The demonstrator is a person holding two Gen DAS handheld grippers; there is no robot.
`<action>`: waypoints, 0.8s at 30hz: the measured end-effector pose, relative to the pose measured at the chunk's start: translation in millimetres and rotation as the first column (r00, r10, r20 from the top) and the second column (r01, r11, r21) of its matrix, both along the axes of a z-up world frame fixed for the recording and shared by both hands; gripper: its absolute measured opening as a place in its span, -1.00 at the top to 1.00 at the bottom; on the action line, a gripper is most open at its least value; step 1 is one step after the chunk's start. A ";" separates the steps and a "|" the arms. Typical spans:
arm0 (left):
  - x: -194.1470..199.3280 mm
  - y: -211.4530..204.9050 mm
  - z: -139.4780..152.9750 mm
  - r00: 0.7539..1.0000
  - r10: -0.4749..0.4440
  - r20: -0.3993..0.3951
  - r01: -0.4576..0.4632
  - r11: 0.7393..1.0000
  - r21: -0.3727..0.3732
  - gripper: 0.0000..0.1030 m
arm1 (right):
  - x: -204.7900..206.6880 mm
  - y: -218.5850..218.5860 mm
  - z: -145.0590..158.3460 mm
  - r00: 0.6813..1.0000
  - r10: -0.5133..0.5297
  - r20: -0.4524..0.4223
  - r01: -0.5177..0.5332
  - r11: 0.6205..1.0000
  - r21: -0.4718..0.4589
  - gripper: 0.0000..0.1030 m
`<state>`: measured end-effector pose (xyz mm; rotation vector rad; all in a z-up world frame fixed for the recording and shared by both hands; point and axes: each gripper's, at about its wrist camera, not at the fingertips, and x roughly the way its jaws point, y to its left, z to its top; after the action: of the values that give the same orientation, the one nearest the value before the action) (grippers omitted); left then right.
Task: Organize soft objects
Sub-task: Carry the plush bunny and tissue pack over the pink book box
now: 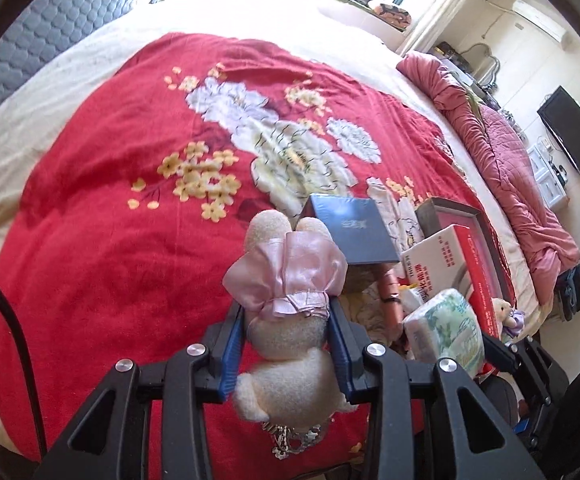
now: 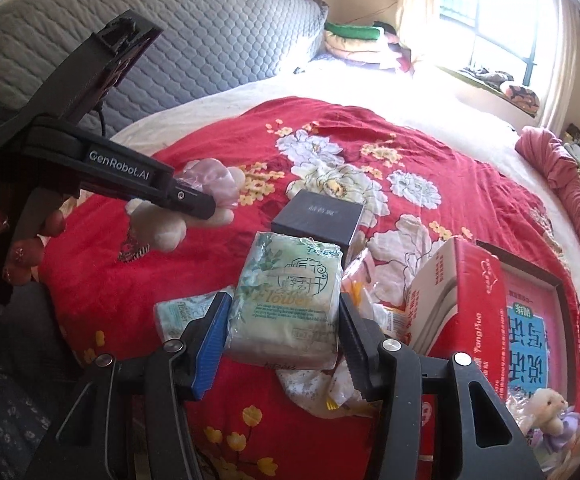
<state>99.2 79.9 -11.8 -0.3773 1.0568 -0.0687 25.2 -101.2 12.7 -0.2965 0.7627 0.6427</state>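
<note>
My left gripper (image 1: 285,320) is shut on a cream plush bunny in a pink dress (image 1: 285,280) and holds it above the red flowered blanket (image 1: 109,200). The bunny (image 2: 205,184) and the left gripper (image 2: 193,204) also show in the right wrist view, at the left. My right gripper (image 2: 281,320) is shut on a green-and-white tissue pack (image 2: 290,300), held over the clutter. The same pack shows in the left wrist view (image 1: 446,328). A second small plush in purple (image 2: 550,412) lies at the lower right.
A dark square box (image 2: 318,216), a red-and-white carton (image 2: 462,300), a framed flat box (image 2: 538,320) and another tissue pack (image 2: 181,316) lie on the blanket (image 2: 330,128). A pink quilt (image 1: 502,160) runs along the bed's right side. A grey headboard (image 2: 169,40) stands behind.
</note>
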 end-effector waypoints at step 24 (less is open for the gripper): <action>-13.5 -86.3 68.1 0.982 -0.159 0.101 0.149 0.983 0.103 0.25 | -4.4 -81.7 70.9 0.973 -0.201 0.114 0.185 0.973 0.136 -0.05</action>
<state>85.7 -6.5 56.3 -0.2025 0.9758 -0.1751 20.8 -182.9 83.6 -0.1444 0.6170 0.4797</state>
